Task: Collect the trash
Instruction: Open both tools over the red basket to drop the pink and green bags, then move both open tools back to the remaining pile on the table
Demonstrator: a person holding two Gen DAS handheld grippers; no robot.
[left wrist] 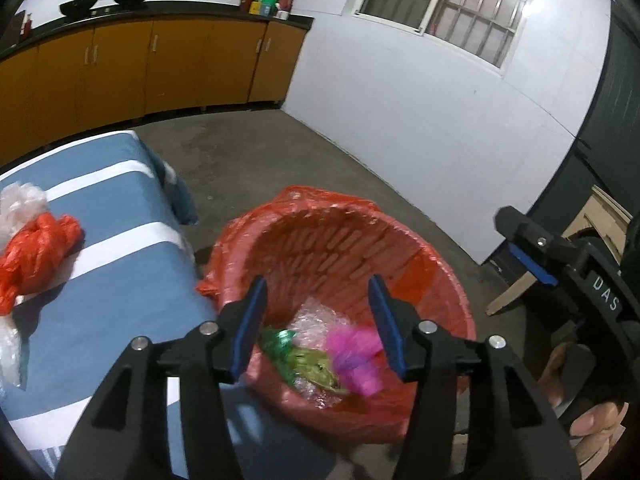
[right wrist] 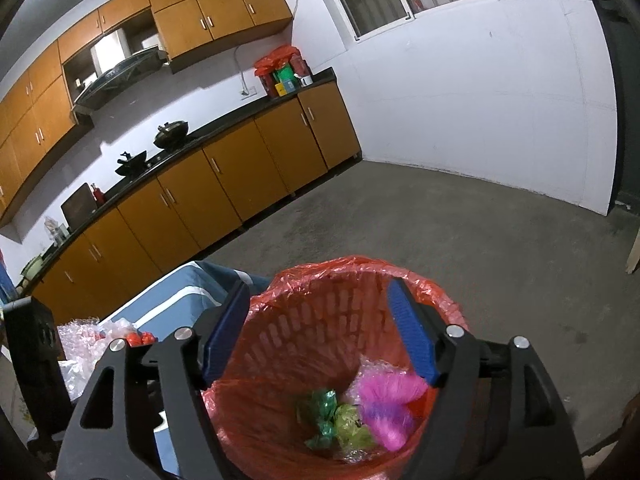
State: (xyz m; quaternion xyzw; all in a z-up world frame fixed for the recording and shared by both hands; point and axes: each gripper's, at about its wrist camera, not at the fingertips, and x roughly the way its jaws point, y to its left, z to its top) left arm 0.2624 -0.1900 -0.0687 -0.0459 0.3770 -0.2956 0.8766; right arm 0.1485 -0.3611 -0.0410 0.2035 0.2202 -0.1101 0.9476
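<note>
Both grippers, left (left wrist: 318, 326) and right (right wrist: 320, 328), hang over the bin (left wrist: 400, 256) with jaws apart and nothing between the pads; below lie a pink tuft (left wrist: 356, 356), green wrappers (right wrist: 324, 416) and bubble wrap (left wrist: 316, 316), the pink one blurred, perhaps falling; both point downward; left of the bin, an orange bag (left wrist: 36, 248) and clear plastic (left wrist: 20, 200) remain on the striped table (left wrist: 132, 264).

Orange-fronted base cabinets (right wrist: 224, 184) line a white kitchen wall under a dark counter (right wrist: 200, 136), which carries two black woks (right wrist: 171, 133) and a cluster of red, green and yellow packages (right wrist: 282, 72). Matching wall cabinets (right wrist: 216, 8) hang above, beside a barred window (left wrist: 452, 0). The concrete floor (right wrist: 460, 240) lies bare.
</note>
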